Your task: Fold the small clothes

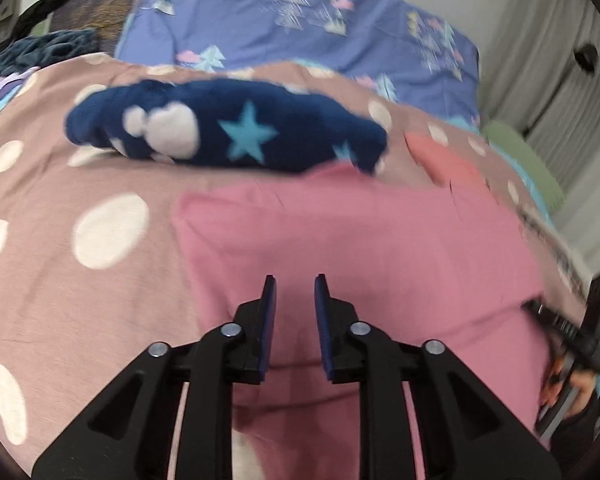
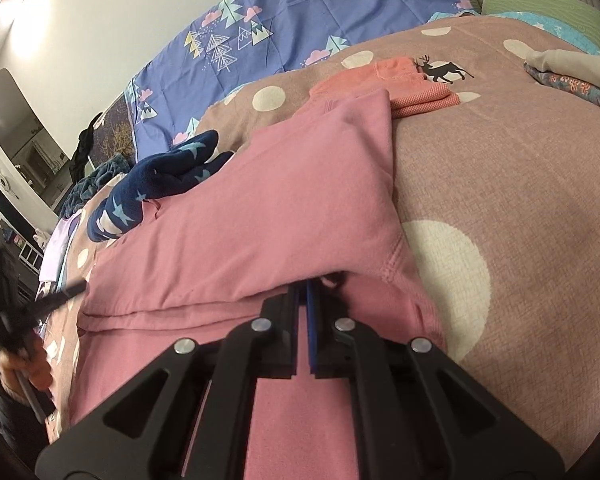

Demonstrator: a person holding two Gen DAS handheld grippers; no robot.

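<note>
Left wrist view
Pink garment (image 1: 360,240): spread flat on the bed, smooth, blurred at the right edge.
Left gripper (image 1: 295,284): parted a little above the pink cloth, nothing between the fingers.
Navy star-print garment (image 1: 228,132): bunched just beyond the pink one.
Bedspread (image 1: 80,184): dusty pink with white dots.
Blue quilt (image 1: 300,20): against the wall, tree pattern.

Right wrist view
Right gripper (image 2: 307,286): closed, pinching a fold of the pink garment's near edge.
Orange garment (image 2: 396,84): folded, lying past the pink one's far corner.
Grey cloth (image 2: 572,64): far right on the bedspread.
Green pillow (image 2: 540,4): at the far corner.
</note>
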